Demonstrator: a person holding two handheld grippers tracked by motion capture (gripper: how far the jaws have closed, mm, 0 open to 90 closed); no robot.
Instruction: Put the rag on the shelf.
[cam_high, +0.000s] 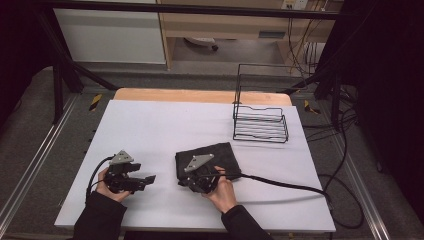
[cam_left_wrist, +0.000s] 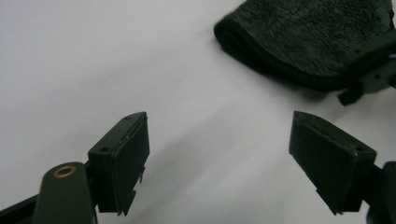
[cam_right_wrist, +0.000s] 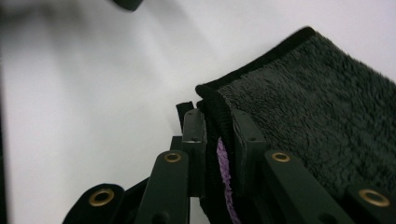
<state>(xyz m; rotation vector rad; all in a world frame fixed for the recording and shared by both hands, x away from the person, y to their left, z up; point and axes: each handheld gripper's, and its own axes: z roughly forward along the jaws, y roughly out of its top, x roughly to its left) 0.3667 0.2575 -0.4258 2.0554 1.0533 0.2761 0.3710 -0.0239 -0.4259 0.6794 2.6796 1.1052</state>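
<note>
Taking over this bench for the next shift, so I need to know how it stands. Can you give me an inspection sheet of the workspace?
Surface: white table, bare apart from the items below.
Job's things: dark folded towel lying flat near the front; a purple layer shows at its pinched edge.
Clutter: black wire rack at the far right, holding nothing.
Grippers: right gripper shut on the towel's corner; left gripper open over bare table, apart from the towel.
Cables: one trails from the right gripper off the table's right edge; more lie on the floor.
Surroundings: wooden shelving and dark frame posts behind.
</note>
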